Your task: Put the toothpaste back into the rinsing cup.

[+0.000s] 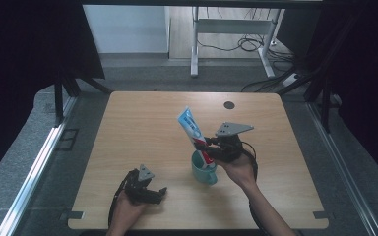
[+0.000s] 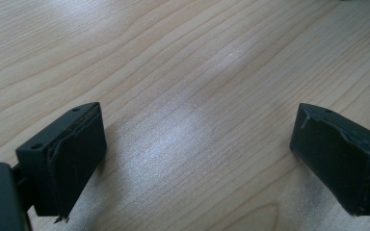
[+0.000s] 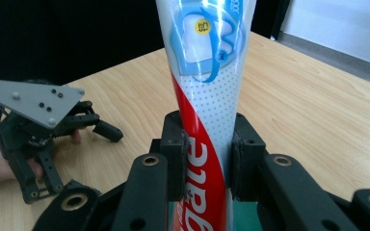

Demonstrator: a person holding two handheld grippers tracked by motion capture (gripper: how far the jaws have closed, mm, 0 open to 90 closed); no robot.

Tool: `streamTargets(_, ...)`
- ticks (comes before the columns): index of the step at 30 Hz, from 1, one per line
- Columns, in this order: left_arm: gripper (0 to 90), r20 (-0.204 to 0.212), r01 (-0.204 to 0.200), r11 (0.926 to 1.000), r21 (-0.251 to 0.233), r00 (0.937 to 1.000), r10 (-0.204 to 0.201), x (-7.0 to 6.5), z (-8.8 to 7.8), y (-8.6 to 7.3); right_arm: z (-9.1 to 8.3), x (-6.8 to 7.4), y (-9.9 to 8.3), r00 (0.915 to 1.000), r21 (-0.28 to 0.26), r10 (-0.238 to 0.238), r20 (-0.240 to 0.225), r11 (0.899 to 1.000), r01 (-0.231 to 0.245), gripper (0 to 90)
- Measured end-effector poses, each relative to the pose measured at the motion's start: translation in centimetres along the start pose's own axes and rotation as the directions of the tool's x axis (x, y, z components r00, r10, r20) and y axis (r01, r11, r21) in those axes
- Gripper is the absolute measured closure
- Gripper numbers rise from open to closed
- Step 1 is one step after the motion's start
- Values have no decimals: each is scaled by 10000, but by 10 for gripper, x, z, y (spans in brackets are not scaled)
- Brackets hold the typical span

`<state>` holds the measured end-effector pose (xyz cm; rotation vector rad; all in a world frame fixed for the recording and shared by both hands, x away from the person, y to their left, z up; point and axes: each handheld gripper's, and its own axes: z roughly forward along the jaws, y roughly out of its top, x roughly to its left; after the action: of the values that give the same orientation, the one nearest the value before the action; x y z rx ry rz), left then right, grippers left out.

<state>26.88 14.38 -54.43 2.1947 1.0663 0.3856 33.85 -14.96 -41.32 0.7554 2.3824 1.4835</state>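
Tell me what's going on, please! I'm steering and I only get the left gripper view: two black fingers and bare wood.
Observer: The right gripper is shut on a toothpaste tube, one finger pressing each side.
Operator: Where is the tube going?
Observer: Its lower end is at the mouth of a teal cup on the table, seen from the high view. I cannot tell how deep it sits.
Operator: And my gripper?
Observer: The left gripper rests low near the table's front edge, open, apart from the cup.
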Motion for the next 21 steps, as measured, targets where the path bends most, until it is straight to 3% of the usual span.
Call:
streamTargets(7, 54, -4, -3, 10000, 7, 10000, 3, 0, 0, 0, 7, 2, -11, 9996, 151, -203, 172, 9997, 200, 718)
streamTargets(21, 53, -6, -7, 10000, -19, 10000, 7, 0, 0, 0, 19, 2, -30, 9999, 365, 6, 163, 9993, -12, 716)
